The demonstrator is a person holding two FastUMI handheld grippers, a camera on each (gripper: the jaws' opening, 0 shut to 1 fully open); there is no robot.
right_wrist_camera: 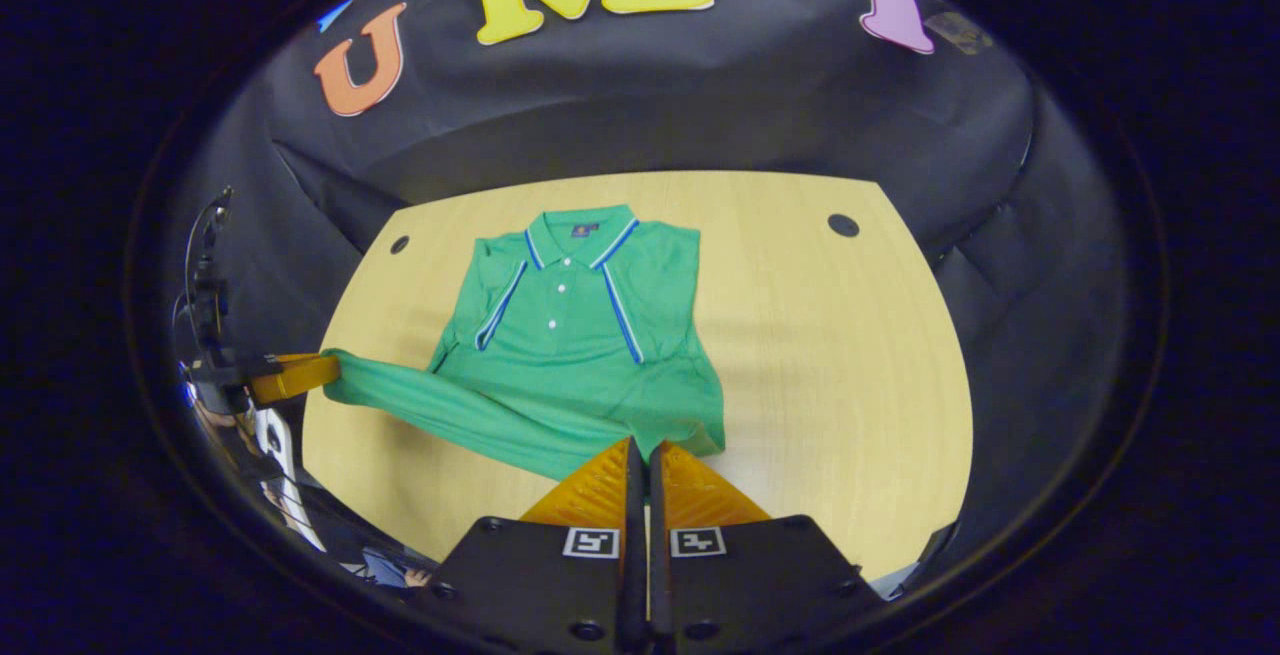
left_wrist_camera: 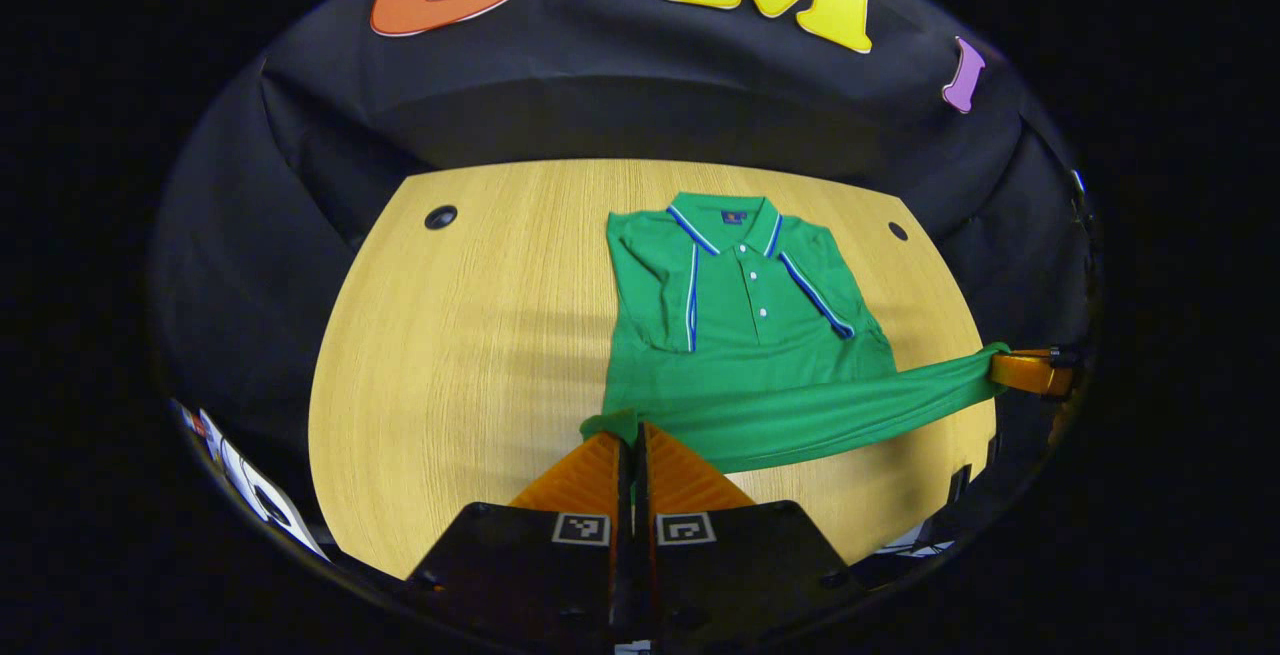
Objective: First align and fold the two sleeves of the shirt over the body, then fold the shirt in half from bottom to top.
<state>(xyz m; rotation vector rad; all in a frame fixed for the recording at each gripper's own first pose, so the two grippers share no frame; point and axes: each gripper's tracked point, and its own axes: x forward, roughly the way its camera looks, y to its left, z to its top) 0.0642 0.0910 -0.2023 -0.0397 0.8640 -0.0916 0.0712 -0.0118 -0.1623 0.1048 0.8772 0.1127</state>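
Both sleeves lie folded over the shirt [left_wrist_camera: 745, 335]. The left gripper [left_wrist_camera: 632, 432] and right gripper [right_wrist_camera: 641, 450] each pinch a hem corner, fingers closed on cloth. Carry the taut hem level up to the collar [right_wrist_camera: 580, 230], keeping both corners even.

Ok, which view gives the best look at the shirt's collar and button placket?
The left gripper view: the collar and placket sit near centre, facing the camera, with three buttons distinct. The right gripper view shows the collar and placket too, but off to the left and more skewed.
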